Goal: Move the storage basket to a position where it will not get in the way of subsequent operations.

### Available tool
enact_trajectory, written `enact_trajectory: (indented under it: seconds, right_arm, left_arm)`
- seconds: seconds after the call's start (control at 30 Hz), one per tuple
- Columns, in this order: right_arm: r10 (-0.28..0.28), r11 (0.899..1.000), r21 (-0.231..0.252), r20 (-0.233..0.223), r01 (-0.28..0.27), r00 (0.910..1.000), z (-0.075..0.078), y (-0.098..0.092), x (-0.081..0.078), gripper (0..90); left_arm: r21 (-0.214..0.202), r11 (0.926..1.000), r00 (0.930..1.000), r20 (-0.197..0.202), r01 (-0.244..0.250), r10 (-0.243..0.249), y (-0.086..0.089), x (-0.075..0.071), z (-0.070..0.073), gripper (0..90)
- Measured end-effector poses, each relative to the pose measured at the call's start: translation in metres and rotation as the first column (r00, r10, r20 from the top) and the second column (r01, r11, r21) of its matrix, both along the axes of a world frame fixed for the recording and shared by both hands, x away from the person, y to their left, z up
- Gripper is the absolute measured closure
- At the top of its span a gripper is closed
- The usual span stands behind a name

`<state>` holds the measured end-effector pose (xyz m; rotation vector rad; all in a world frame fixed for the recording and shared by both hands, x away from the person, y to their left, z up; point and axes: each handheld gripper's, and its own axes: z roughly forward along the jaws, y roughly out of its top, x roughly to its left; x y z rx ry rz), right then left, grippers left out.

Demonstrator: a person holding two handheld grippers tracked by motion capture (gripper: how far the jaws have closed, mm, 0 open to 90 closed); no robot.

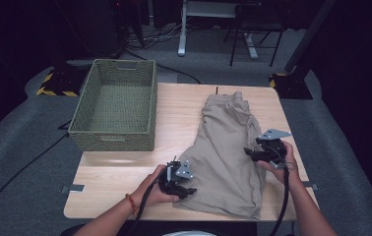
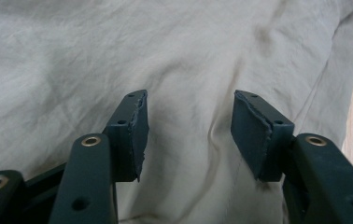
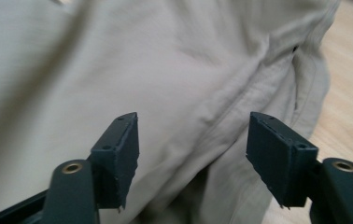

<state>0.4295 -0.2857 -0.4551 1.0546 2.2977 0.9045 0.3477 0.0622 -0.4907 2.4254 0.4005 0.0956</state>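
Note:
A pair of khaki shorts (image 1: pixel 228 147) lies flat on the wooden table (image 1: pixel 120 182), waistband at the far end and hem near the front edge. My left gripper (image 1: pixel 188 189) is at the shorts' near left edge, pointing onto the cloth. In the left gripper view the left gripper (image 2: pixel 188 128) stands open over the wrinkled shorts (image 2: pixel 184 56), its pads not pressing on them. My right gripper (image 1: pixel 251 154) is at the shorts' right side, about halfway up. In the right gripper view the right gripper (image 3: pixel 193 149) is open above a seam of the shorts (image 3: pixel 165 70), nothing pinched.
An empty green woven basket (image 1: pixel 112 140) stands at the table's far left. Bare wood (image 3: pixel 347 102) runs along the shorts' right edge. Beyond the table are grey carpet, cables and the legs of a desk and a chair (image 1: pixel 253 39).

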Motion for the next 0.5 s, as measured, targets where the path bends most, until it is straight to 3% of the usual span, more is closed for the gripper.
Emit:
enact_trajectory:
  seconds: [0.07,0.13,0.23,0.37,0.5]
  right_arm:
    - [-0.057,0.996,-0.075,0.013,0.058,0.9983,-0.010,0.000,0.012,36.3]
    - [-0.066,0.995,-0.072,-0.011,0.065,0.9978,-0.015,-0.003,0.018,36.1]
    - [-0.136,0.985,-0.106,-0.011,0.135,0.9906,-0.020,-0.015,0.022,35.7]
    - [-0.196,0.979,-0.063,-0.024,0.194,0.9803,-0.024,-0.039,0.022,34.4]
    - [-0.238,0.970,0.032,-0.064,0.241,0.9691,-0.026,-0.063,0.020,33.9]
  left_arm:
    - [-0.015,0.9999,0.9998,0.018,-0.003,0.003,0.000,-0.004,-0.002,47.6]
    - [-0.004,1.0000,0.9998,0.019,-0.002,0.002,0.000,-0.008,-0.002,47.9]
    - [-0.031,0.9995,0.9996,0.028,-0.009,0.010,0.002,-0.015,-0.004,48.1]
    - [-0.043,0.9989,0.9994,0.029,-0.016,0.018,0.005,-0.019,-0.005,49.3]
    - [-0.061,0.9979,0.9993,0.028,-0.024,0.025,0.006,-0.026,-0.006,49.6]
